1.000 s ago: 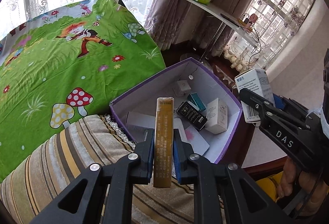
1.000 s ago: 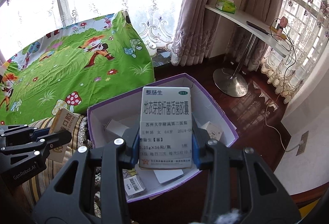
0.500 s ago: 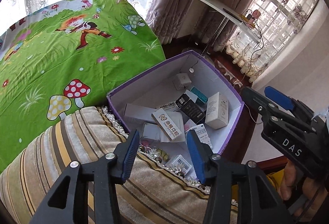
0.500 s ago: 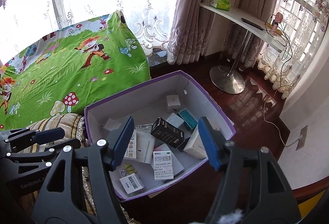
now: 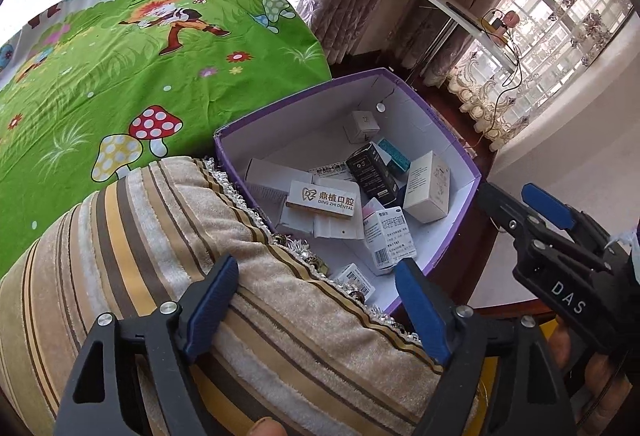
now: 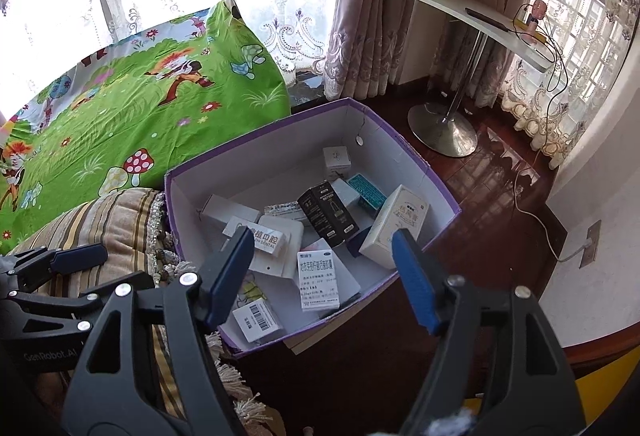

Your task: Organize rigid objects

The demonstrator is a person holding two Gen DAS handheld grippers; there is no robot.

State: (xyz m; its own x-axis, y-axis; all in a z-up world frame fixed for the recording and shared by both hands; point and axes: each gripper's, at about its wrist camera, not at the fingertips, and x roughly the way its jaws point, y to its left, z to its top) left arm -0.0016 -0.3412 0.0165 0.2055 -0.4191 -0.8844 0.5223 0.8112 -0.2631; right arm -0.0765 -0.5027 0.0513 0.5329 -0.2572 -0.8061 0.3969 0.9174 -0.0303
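Above the purple box [image 6: 408, 152], my left gripper [image 5: 316, 308] and right gripper [image 6: 324, 276] have just been opening and hold nothing. Dental box [image 5: 324, 201] and medicine carton [image 6: 319, 278] lie inside. I'd lift clear without snagging the rim. Boxes underneath are half-hidden.

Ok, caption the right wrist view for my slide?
Right claw open and empty above the purple box of small cartons, its jaws just opened.
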